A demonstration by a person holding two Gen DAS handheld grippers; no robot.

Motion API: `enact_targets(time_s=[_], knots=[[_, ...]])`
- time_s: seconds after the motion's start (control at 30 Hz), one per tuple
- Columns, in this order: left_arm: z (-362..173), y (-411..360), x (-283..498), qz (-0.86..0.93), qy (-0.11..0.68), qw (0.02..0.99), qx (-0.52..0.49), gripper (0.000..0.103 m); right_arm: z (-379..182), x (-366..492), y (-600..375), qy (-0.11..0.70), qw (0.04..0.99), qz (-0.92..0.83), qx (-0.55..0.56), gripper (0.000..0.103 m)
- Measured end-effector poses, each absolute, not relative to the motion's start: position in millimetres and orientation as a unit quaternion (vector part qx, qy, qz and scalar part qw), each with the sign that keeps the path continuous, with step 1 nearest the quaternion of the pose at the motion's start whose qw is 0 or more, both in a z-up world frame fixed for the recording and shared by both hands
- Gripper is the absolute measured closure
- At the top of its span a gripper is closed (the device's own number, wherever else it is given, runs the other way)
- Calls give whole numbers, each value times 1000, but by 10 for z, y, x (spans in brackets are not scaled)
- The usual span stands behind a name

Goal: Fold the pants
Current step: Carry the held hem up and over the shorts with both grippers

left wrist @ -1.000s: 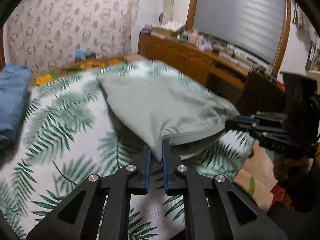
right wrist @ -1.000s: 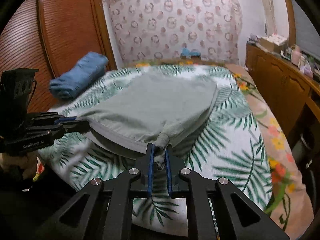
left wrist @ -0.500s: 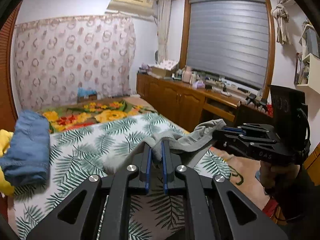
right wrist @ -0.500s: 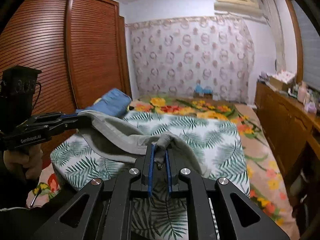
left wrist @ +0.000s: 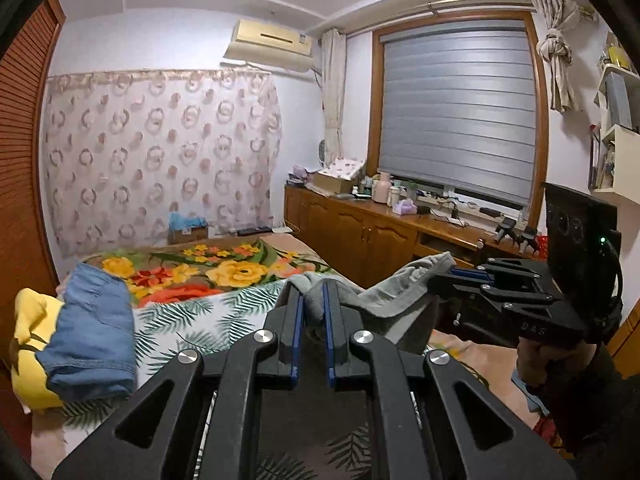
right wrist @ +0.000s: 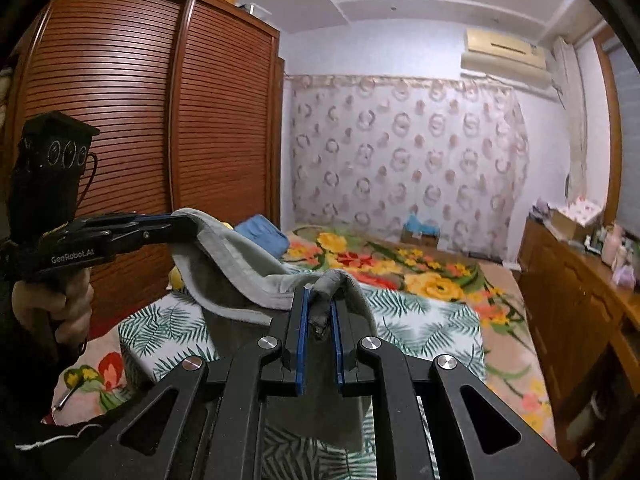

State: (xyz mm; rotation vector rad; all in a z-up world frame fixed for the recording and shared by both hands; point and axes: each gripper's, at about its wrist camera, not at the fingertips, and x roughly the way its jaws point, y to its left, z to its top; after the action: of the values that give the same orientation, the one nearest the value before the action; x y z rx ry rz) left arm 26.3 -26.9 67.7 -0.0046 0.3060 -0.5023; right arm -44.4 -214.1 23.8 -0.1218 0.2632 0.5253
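The grey pants (left wrist: 394, 294) hang lifted in the air above the palm-leaf bed sheet (left wrist: 192, 320). My left gripper (left wrist: 311, 300) is shut on one end of their top edge. My right gripper (right wrist: 320, 300) is shut on the other end. In the left wrist view the right gripper (left wrist: 460, 276) shows at the right with cloth in its jaws. In the right wrist view the left gripper (right wrist: 180, 222) shows at the left, and the pants (right wrist: 240, 264) sag between the two. The lower part of the pants is hidden behind the grippers.
Folded blue jeans (left wrist: 92, 332) lie on a yellow item (left wrist: 28, 336) at the bed's left side. A floral blanket (left wrist: 208, 268) covers the far end of the bed. A wooden sideboard (left wrist: 380, 236) lines the right wall, a slatted wardrobe (right wrist: 140, 128) the left.
Both grippers rose and tilted up, lifting the grey pants off the bed sheet. The pants went from lying spread flat to hanging between the two grippers.
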Motion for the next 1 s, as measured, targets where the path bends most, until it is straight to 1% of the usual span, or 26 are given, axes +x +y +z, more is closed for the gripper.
enact_targets(time_s=[0.23,0.63,0.77,0.87,1.0], knots=[[561,-179,535,-231,167,959,3,93,60,-165,-2128,136,951,270,-68,93],[-157,-37,1349,-208,248,946,-27,93,-305,753,-2100,200,934,287,-76,93],[-191,-45,1494,-203,258,944,-28,93,-264,1044,-2093,213,930,290,-75,93],[-158,5,1727,-199,264,943,-31,93,-184,1206,-2067,219,929,291,-73,93],[-77,58,2029,-195,268,943,-33,93,-129,1623,-1998,225,927,292,-73,93]])
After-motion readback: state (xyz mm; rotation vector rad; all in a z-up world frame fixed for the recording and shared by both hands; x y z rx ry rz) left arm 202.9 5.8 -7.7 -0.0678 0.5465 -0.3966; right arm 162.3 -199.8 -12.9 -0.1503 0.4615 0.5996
